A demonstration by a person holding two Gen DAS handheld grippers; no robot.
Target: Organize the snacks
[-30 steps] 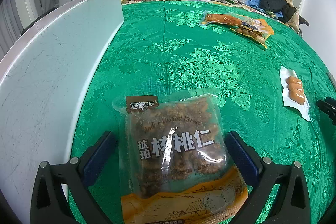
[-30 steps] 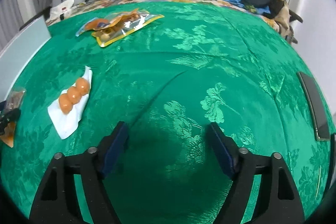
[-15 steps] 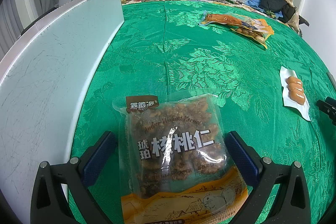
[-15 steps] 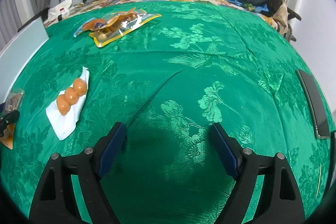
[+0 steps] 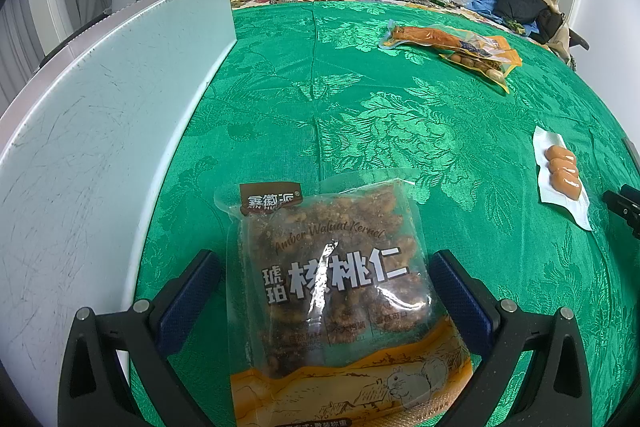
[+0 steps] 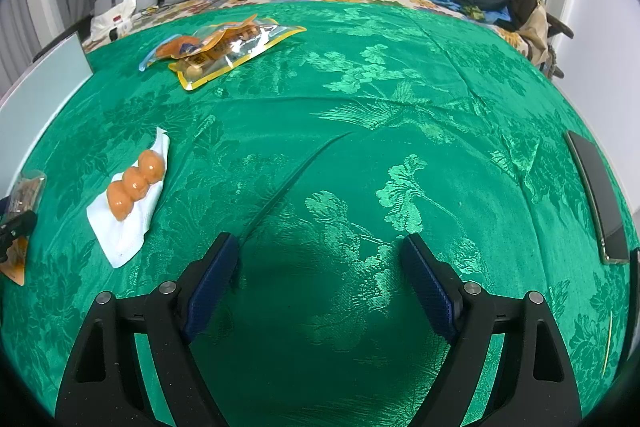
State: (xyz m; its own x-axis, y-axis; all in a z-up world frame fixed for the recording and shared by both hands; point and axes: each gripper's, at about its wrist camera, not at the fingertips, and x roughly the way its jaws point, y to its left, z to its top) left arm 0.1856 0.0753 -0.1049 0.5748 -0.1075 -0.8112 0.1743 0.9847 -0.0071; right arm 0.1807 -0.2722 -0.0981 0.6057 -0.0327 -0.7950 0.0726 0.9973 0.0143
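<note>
Green cloth (image 5: 400, 115): walnut bag (image 5: 336, 291) lies lengthwise, label-end away.

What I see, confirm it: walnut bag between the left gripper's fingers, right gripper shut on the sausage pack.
Wrong: the right wrist view shows the right gripper open and empty; the sausage pack lies apart, to its left. The rest stands.
</note>
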